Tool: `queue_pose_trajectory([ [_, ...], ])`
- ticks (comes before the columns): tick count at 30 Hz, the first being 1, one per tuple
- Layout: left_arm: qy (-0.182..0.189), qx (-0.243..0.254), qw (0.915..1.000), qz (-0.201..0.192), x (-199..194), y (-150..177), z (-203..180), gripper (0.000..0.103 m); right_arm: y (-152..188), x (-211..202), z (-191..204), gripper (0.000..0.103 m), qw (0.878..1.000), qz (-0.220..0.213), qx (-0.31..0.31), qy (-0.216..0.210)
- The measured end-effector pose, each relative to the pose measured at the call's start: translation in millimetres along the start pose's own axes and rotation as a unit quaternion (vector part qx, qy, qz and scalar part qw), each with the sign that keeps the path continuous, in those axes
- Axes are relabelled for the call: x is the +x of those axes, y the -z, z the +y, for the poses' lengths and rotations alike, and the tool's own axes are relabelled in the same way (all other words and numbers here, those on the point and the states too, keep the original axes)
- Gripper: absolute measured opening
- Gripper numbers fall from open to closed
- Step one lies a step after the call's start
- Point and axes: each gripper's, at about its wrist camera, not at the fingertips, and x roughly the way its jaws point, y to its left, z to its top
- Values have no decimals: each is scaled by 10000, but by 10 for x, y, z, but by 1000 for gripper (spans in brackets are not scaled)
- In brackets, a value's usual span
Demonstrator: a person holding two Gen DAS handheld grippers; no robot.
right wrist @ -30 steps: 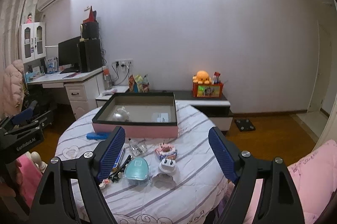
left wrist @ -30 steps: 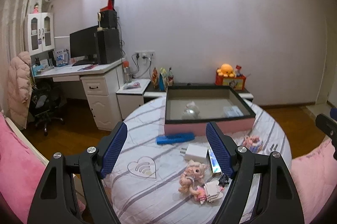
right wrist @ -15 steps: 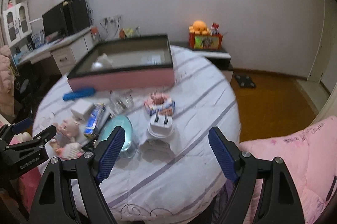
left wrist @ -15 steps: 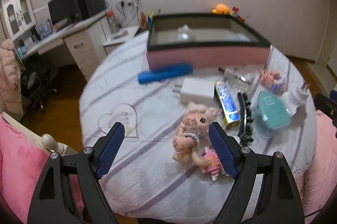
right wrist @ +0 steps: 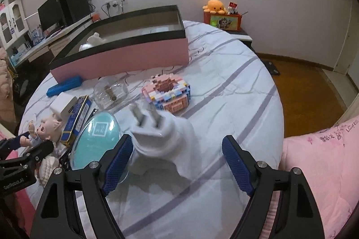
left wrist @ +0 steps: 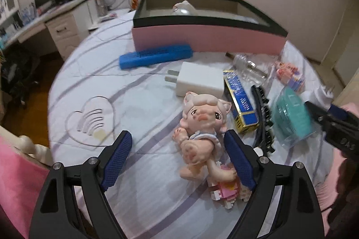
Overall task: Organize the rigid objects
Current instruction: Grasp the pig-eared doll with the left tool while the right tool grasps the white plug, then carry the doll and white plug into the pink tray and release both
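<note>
Two hand-held grippers are poised over a striped tablecloth [left wrist: 143, 104] scattered with small objects, a pink box [left wrist: 202, 36] with a black rim standing at its far side. The left gripper [left wrist: 177, 158] is held wide, its jaws lately eased a little further apart, with a doll [left wrist: 199, 126] lying between them untouched and nearer the right pad. The right gripper [right wrist: 177, 160] is likewise spread wide and holds nothing; a white plug [right wrist: 157, 133], prongs up, is framed between its fingers, close to the left pad.

The doll is judged light and hard, with a smooth, rounded head likely to slip; its narrower torso is the better place to be gripped. Beneath its legs a brick model [left wrist: 226, 189] is seen, likely to shed pieces if squeezed. The plug is stiff and light and is best taken across its round body, not by the prongs. Beside it lie a teal case [right wrist: 96, 138] under a clear lid, a glass bottle [right wrist: 110, 93], a blue carton [right wrist: 76, 117], a white charger [left wrist: 202, 79], a blue bar [left wrist: 154, 56] and a second brick model [right wrist: 168, 95].

"GenRobot.AI" is read on the left gripper's body in the right view. The carton's print is too blurred to be read.
</note>
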Motion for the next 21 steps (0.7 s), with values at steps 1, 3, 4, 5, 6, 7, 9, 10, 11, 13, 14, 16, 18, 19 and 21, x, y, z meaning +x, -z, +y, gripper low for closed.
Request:
queue_pose_trajectory([
  [1, 156, -6, 9999, 1, 0, -11, 12, 78, -7, 13, -17, 82, 10000, 12, 11, -38],
  [3, 617, 5, 9981, 17, -9, -22, 17, 49, -9, 32, -42, 55, 9997, 52, 24, -223],
  [4, 653, -18, 9979, 20, -14, -27, 2, 49, -5, 59, -39, 55, 9995, 149, -5, -286],
  [5, 596, 31, 9982, 2, -17, -29, -24, 49, -7, 80, -17, 55, 9995, 177, -68, -252],
  [6, 526, 103, 9986, -40, -23, -26, -56, 49, 7, 76, 27, 55, 9996, 132, -200, -165],
  [7, 495, 131, 9987, -56, -23, -21, -73, 49, 22, 58, 89, 55, 9993, 92, -361, -23],
  [9, 445, 168, 9988, -72, -34, -16, -97, 49, 31, 50, 112, 54, 9993, 68, -358, 15],
  [10, 445, 167, 9988, -67, -27, -22, -88, 49, 32, 50, 104, 54, 9995, 72, -323, 4],
  [11, 441, 192, 9988, -67, -34, -19, -88, 49, 29, 47, 91, 54, 9995, 77, -297, -20],
  [13, 415, 232, 9988, -81, -43, -18, -103, 49, 26, 33, 58, 54, 9997, 93, -213, -75],
  [14, 395, 243, 9989, -81, -46, -19, -108, 49, 25, 26, 53, 54, 9997, 95, -186, -92],
  [16, 374, 245, 9990, -78, -50, -19, -122, 49, 24, -4, 56, 54, 9998, 73, -181, -104],
  [18, 324, 296, 9990, -86, -65, -20, -134, 49, 18, -35, 69, 54, 9997, 51, -204, -113],
  [19, 286, 309, 9991, -92, -68, -24, -142, 49, 13, -62, 76, 54, 9997, 23, -211, -139],
  [21, 238, 325, 9991, -106, -88, -28, -150, 49, -7, -122, 93, 54, 9996, -53, -218, -157],
])
